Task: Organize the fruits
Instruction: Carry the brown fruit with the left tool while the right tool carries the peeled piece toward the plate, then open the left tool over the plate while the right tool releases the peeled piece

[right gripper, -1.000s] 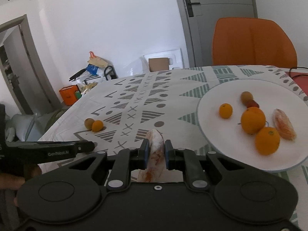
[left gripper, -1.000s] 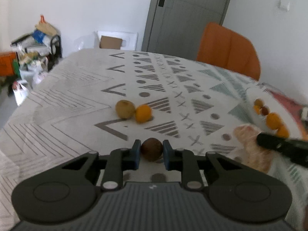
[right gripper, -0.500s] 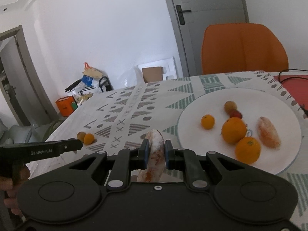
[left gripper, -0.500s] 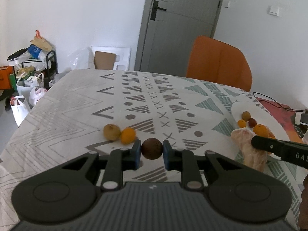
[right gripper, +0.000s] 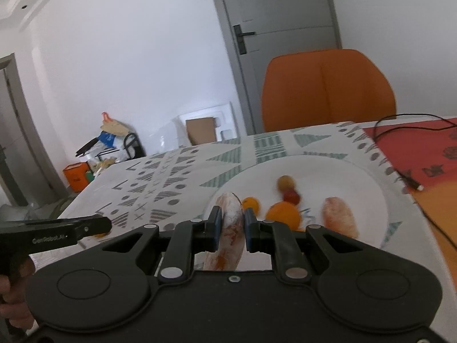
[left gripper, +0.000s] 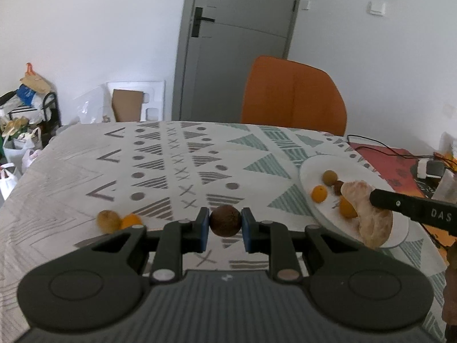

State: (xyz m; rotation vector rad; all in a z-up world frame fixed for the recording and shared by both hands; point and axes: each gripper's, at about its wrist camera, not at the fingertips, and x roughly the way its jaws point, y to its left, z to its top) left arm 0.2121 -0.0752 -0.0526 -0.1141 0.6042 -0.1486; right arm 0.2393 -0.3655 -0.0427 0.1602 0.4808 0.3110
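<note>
Round, matte brown fruit (left gripper: pixel 225 220) clamped between the left gripper (left gripper: pixel 223 224) pads above the patterned tablecloth (left gripper: pixel 177 165). Elongated, mottled pink-white fruit (right gripper: pixel 230 225), long axis along the fingers, pinched by the right gripper (right gripper: pixel 230 223) over the smooth white plate (right gripper: pixel 368 183).

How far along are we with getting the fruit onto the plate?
Done: several fruits already lie on the white plate. In hand: the left gripper holds a brown round fruit; the right gripper holds a peeled segment over the plate. Left: a kiwi and small orange sit on the tablecloth.
</note>
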